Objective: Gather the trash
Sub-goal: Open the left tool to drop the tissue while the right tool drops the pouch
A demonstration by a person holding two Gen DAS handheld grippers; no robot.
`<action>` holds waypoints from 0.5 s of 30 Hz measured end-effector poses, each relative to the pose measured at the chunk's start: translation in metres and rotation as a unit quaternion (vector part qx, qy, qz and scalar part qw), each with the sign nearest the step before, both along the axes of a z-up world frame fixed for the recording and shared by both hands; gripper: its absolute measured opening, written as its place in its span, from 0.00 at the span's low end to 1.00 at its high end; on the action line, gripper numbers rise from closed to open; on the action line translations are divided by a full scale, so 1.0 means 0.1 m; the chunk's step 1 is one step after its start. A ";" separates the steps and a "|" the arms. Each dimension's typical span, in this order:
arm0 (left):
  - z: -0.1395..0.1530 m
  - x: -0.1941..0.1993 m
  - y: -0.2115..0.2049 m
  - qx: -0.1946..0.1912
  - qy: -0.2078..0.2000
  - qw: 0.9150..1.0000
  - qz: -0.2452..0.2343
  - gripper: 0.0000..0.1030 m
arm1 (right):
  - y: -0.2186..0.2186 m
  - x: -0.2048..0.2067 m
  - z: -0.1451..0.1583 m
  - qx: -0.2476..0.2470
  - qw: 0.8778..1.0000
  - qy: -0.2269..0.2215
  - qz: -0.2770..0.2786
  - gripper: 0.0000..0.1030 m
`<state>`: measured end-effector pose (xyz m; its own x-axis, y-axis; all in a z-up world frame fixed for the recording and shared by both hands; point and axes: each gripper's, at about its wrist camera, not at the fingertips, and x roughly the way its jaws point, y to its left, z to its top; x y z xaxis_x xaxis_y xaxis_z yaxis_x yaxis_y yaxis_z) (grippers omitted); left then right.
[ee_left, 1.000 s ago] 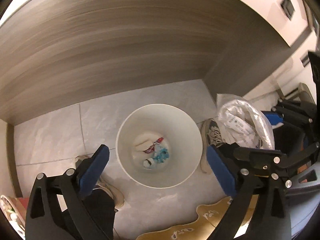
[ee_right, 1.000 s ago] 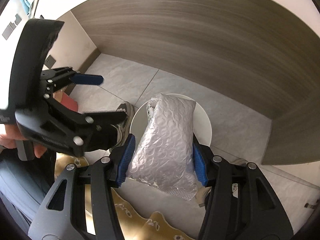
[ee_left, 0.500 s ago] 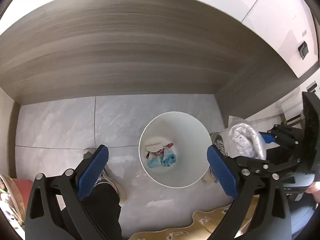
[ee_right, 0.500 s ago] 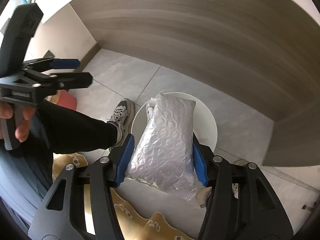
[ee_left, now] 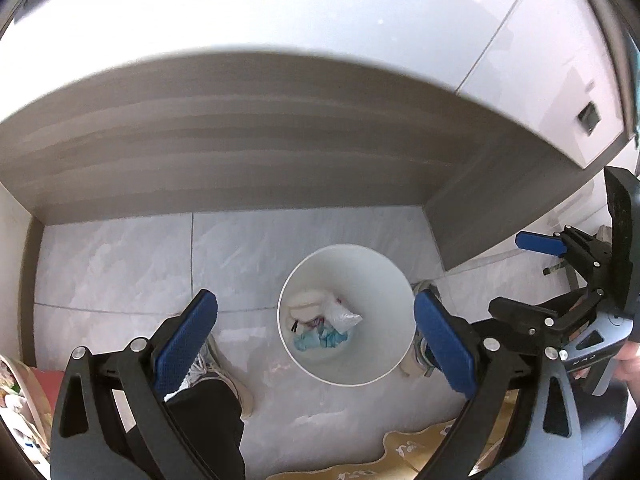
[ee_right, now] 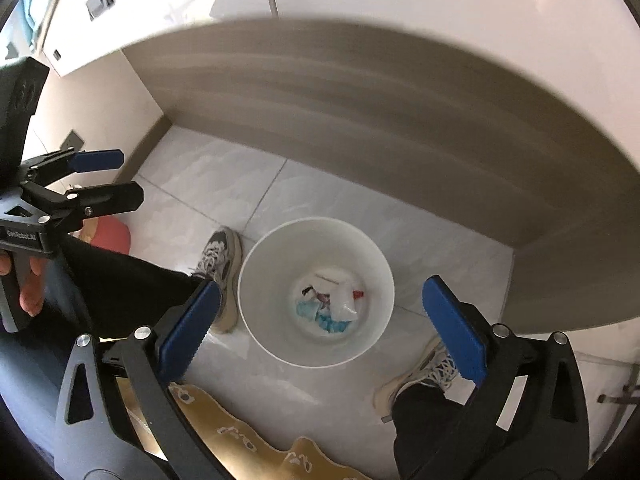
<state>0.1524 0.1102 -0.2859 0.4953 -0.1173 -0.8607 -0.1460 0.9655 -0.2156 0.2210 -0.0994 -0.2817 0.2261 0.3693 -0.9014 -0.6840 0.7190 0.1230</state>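
R tool (ee_right: 322, 312) now open, empty; bubble mailer (ee_right: 343, 305) dropped into bin (ee_right: 256, 264).

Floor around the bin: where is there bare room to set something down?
Bare tile lies between the bin and the wood panel, stretching left to the wall. Crowded near side: a shoe on each flank of the bin, and the yellow mat just in front.

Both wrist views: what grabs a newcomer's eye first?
The round white plastic bin on the pale tiled floor, centred in both views, with blue, red and clear crumpled trash at its bottom. Then the blue-padded fingers of the open right gripper framing it, with grey-and-beige sneakers either side.
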 end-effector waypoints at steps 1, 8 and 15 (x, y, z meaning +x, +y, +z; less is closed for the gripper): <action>0.09 -0.03 -0.01 0.005 -0.012 1.000 0.003 0.94 | -0.02 -0.02 0.07 0.005 1.000 -0.004 -0.001 0.95; 0.86 -0.32 -0.16 0.025 -0.098 0.995 -0.005 0.94 | -0.18 -0.27 0.87 0.069 0.997 -0.044 0.001 0.95; 1.58 -0.39 -0.16 0.062 -0.150 0.987 -0.004 0.94 | -0.39 -0.26 1.88 0.139 0.982 -0.127 -0.013 0.95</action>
<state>0.1134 0.0937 -0.1275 0.7301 -0.0263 -0.6828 -0.0847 0.9881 -0.1286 0.1951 -0.1387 -0.0934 0.4435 0.5838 -0.6800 -0.6996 0.6998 0.1444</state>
